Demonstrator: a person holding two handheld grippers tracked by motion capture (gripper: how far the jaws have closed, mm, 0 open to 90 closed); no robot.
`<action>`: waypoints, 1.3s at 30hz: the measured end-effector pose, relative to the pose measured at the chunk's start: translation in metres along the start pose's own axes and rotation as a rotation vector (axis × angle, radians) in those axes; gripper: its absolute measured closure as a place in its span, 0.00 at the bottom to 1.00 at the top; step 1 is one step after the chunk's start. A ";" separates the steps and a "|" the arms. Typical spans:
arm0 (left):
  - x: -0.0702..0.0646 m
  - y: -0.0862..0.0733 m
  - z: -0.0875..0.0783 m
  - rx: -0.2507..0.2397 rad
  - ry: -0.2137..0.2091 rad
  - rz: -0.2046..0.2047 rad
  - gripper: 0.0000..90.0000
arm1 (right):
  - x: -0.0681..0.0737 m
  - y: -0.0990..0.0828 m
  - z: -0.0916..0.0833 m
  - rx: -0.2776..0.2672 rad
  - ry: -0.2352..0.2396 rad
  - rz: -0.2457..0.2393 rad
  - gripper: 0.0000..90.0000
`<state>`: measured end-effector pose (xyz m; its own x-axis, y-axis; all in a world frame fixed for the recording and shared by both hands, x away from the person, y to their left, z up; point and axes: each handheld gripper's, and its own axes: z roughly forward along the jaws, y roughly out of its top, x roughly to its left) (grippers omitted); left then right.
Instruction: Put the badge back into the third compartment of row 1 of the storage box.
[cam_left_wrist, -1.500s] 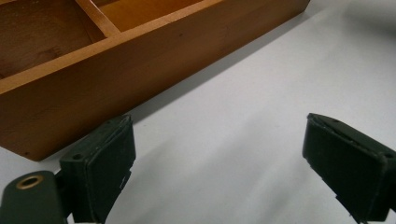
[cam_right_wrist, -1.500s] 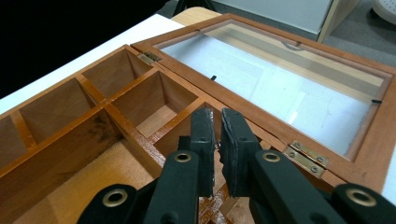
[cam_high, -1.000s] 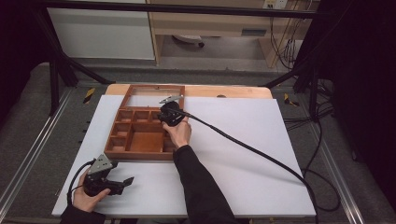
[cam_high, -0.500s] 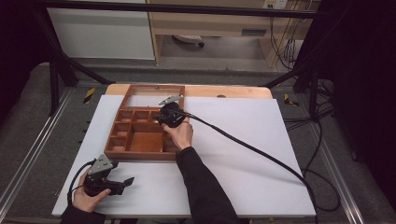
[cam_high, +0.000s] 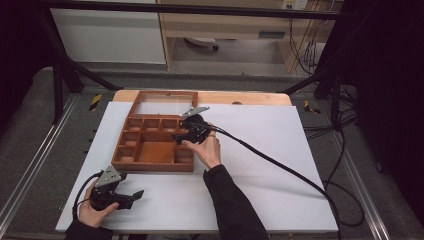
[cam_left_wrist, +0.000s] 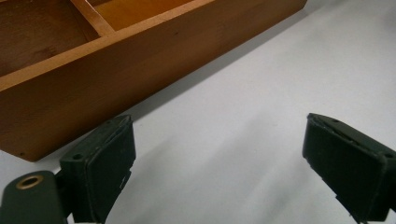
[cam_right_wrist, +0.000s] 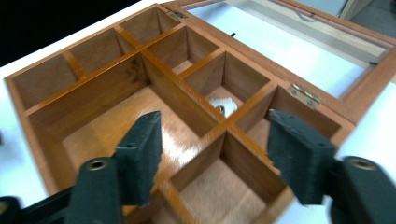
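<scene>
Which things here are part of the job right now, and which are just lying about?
In the job:
- wooden compartment box, lid open
- small white item in one small compartment
- right gripper, jaws just opened, nothing between them

Lying about:
- left gripper, open, resting on the white sheet
- yellow-black tape marks beyond the table

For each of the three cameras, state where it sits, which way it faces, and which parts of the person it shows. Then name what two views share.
High view: above the near table edge, looking forward and down; both forearms, left gripper, right gripper.
Left gripper view: low over the white sheet, facing the wooden box side; open jaws.
Right gripper view: above the box, looking into compartments, one holding a small white item; open jaws.
Shared: the box.
</scene>
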<state>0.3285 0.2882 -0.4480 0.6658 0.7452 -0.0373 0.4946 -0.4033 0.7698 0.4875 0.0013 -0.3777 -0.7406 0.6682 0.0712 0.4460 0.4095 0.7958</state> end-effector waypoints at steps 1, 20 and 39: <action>0.000 0.000 0.000 0.000 0.001 0.000 0.10 | -0.001 -0.002 -0.004 -0.006 -0.002 -0.001 0.33; -0.001 0.000 0.001 0.008 0.001 0.001 0.10 | -0.026 -0.060 -0.088 -0.016 -0.039 0.050 0.05; -0.002 -0.001 0.003 0.023 0.001 0.002 0.09 | -0.060 -0.171 -0.163 0.007 -0.076 0.121 0.01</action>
<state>0.3281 0.2854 -0.4508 0.6667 0.7445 -0.0350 0.5057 -0.4173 0.7550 0.3737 -0.2098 -0.4203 -0.6410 0.7580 0.1205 0.5336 0.3272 0.7799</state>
